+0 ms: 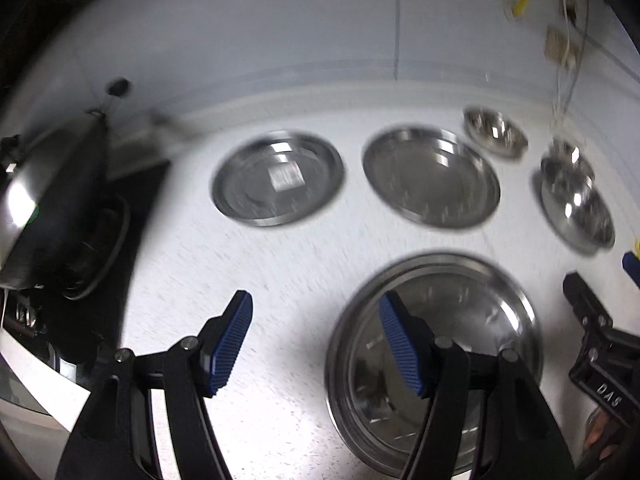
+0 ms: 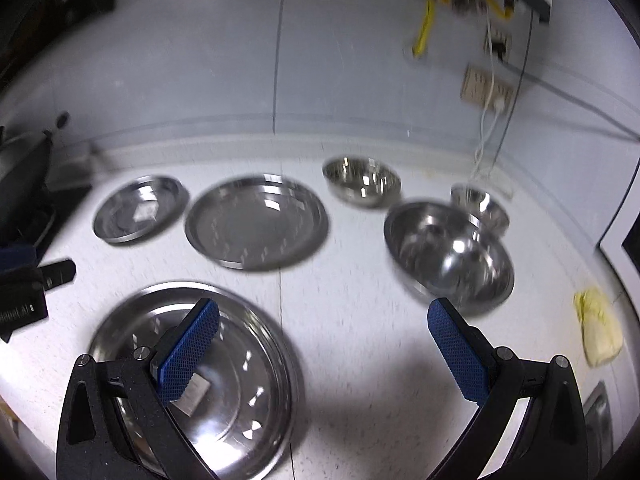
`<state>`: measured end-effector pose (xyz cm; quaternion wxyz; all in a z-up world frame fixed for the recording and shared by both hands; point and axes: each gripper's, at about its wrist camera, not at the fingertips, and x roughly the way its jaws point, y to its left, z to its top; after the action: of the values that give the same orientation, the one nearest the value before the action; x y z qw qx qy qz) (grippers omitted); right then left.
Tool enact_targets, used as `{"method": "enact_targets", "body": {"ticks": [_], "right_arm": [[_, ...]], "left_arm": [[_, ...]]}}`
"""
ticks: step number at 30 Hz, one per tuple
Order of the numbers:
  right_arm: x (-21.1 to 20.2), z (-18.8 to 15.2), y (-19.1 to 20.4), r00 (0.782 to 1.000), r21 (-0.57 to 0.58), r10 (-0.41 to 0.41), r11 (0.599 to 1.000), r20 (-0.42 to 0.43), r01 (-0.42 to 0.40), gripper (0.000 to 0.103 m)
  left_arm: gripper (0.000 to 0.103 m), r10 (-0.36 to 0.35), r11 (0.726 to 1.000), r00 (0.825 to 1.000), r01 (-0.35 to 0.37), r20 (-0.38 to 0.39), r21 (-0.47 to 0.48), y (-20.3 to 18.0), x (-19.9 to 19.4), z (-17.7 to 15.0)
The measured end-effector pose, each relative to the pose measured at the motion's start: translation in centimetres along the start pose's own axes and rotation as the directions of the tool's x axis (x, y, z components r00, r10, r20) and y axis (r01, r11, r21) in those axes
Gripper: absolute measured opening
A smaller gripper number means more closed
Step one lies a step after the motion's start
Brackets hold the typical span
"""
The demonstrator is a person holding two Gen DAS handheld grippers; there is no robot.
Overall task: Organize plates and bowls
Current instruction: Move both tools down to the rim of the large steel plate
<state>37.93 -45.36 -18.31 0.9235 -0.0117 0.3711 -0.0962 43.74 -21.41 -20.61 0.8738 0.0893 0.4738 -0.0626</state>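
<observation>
Three steel plates lie on the white counter: a near large plate (image 1: 472,320) (image 2: 224,364), a far left plate (image 1: 278,178) (image 2: 140,208) and a far middle plate (image 1: 432,176) (image 2: 256,226). Steel bowls stand to the right: a large bowl (image 1: 578,208) (image 2: 450,254), a medium bowl (image 1: 494,130) (image 2: 362,184) and a small bowl (image 1: 568,156) (image 2: 482,206) behind the large one. My left gripper (image 1: 316,340) is open above the counter, its right finger over the near plate. My right gripper (image 2: 324,352) is open, its left finger over the near plate.
A dark appliance with a steel lid (image 1: 52,208) stands at the left edge. A yellow cloth (image 2: 600,332) lies at the right. Cables and wall outlets (image 2: 486,88) hang on the back wall. A sink rim (image 2: 598,416) shows at the lower right.
</observation>
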Motion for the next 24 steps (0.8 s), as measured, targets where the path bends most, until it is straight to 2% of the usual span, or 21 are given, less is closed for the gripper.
{"method": "enact_targets", "body": {"ticks": [4, 10, 24], "right_arm": [[1.5, -0.8, -0.1, 0.998, 0.007, -0.012, 1.0, -0.06, 0.013, 0.102], [3.6, -1.6, 0.2, 0.991, 0.014, -0.031, 0.999, -0.127, 0.033, 0.102], [5.0, -2.7, -0.1, 0.976, 0.049, -0.04, 0.997, -0.214, 0.052, 0.102]], "left_arm": [[0.065, -0.034, 0.998, 0.997, 0.038, -0.074, 0.051, -1.1, 2.2, -0.4], [0.065, -0.076, 0.992, 0.982, 0.091, -0.174, 0.082, -2.3, 5.3, -1.2], [0.064, -0.102, 0.987, 0.96, 0.131, -0.261, 0.096, -2.8, 7.7, -1.5]]}}
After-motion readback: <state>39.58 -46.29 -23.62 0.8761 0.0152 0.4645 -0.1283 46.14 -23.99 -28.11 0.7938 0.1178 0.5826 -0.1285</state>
